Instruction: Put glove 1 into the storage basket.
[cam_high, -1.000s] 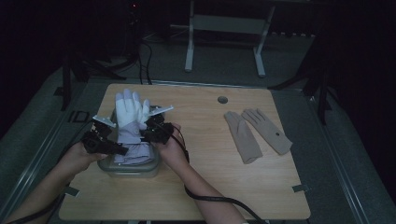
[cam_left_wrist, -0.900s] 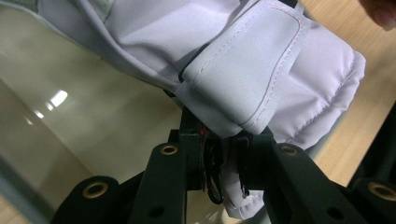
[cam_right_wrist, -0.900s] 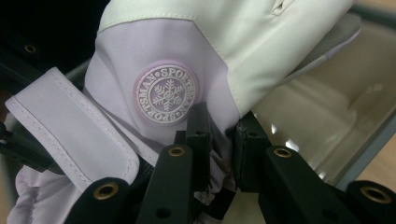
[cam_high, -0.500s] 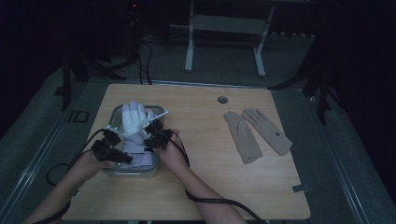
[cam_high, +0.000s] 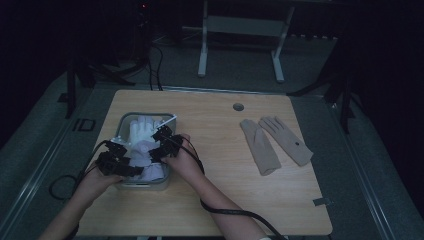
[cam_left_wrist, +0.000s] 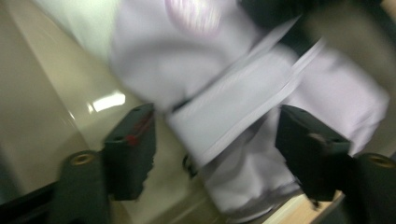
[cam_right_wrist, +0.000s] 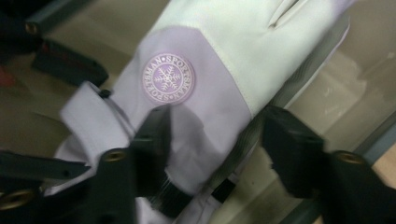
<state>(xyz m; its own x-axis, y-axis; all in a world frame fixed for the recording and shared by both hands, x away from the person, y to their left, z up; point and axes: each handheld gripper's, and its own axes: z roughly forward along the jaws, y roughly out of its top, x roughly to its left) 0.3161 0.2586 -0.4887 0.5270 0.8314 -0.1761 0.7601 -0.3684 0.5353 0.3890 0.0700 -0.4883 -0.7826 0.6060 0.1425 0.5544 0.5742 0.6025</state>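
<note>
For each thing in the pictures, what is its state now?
White and lilac padded ski glove: lying inside the bin, released.
Clear plastic bin: lidless, holding the glove.
Pair of beige knit gloves: flat on the wooden table.
Left claw: jaws just opened.
Right claw: jaws just opened.

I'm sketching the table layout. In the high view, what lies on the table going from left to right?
Left gripper → clear bin holding the white and lilac glove → right gripper, its jaws just opened → round hole in the table → pair of beige gloves.
</note>
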